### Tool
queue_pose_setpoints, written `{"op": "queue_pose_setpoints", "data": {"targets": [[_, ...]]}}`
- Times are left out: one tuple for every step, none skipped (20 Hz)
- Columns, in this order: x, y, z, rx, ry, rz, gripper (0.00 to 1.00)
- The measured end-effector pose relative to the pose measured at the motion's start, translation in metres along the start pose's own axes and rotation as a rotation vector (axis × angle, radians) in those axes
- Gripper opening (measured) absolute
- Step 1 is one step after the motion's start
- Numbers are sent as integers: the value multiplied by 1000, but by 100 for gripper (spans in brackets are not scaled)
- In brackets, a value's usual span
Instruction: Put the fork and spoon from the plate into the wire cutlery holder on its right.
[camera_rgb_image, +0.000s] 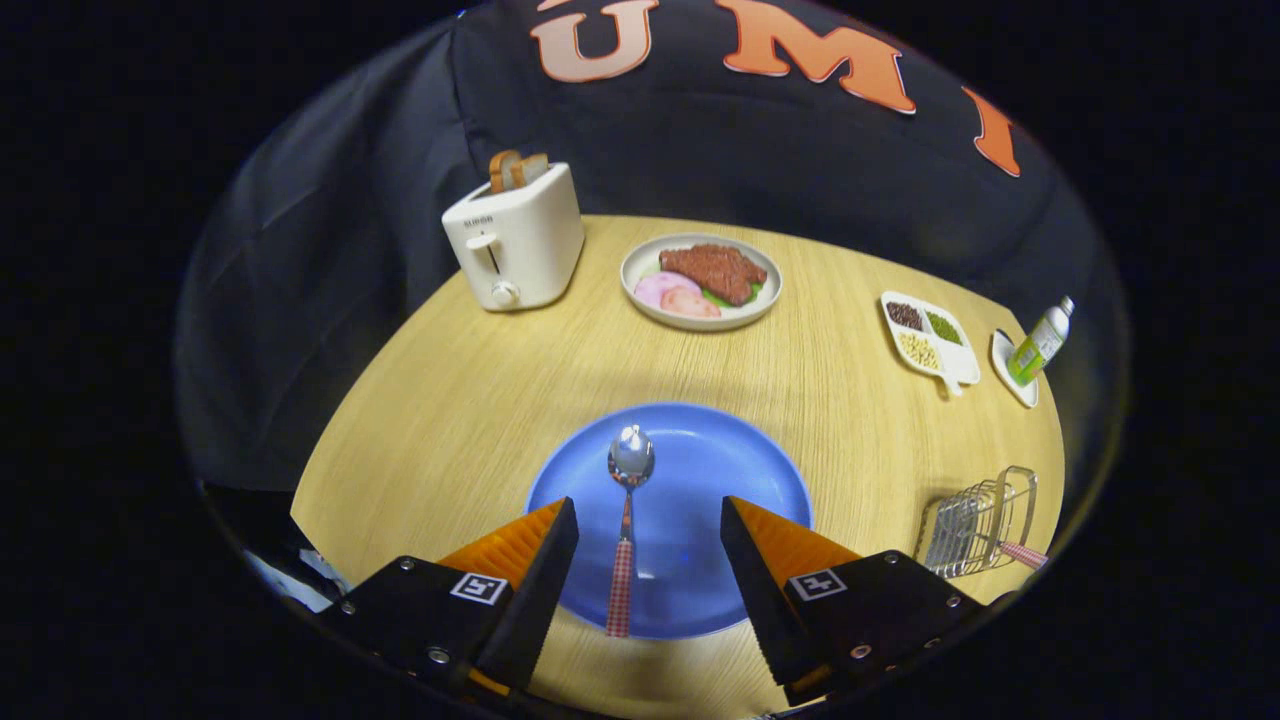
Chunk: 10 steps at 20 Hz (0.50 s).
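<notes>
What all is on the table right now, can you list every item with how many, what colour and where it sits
Spoon: one, silver bowl with red checked handle, lying on the blue plate between the open fingers.
Blue plate: one, blue, just ahead of the fingers.
Wire cutlery holder: one, silver wire, right of the blue plate, with a red checked handle sticking out of it.
Toaster: one, cream, far left, toast slices in its slots.
Food plate: one, pale, beyond the blue plate, holding meat and ham.
Divided dish: one, white, far right, with beans and grains.
Bottle: one, green and white, on a small white dish past the divided dish.
Table: one, light wood.
Gripper: one, open, fingers either side of the spoon handle.
</notes>
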<state>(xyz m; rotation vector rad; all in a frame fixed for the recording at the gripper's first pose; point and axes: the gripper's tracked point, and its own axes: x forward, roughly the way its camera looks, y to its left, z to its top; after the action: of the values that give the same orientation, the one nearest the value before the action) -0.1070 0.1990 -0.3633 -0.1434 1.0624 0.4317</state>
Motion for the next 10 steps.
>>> {"op": "queue_pose_setpoints", "data": {"targets": [[4, 2, -8, 0, 39, -1, 87], [7, 4, -13, 0, 63, 1, 84], [12, 7, -19, 0, 86, 6, 82], [15, 9, -22, -4, 93, 8, 76], [18, 7, -26, -14, 98, 1, 73], [21, 7, -28, -21, 101, -7, 65], [23, 8, -33, -23, 122, -12, 61], [23, 8, -38, -18, 146, -11, 50], [24, 11, -42, -11, 169, -3, 46], [25, 13, -44, -12, 184, 2, 40]]}}
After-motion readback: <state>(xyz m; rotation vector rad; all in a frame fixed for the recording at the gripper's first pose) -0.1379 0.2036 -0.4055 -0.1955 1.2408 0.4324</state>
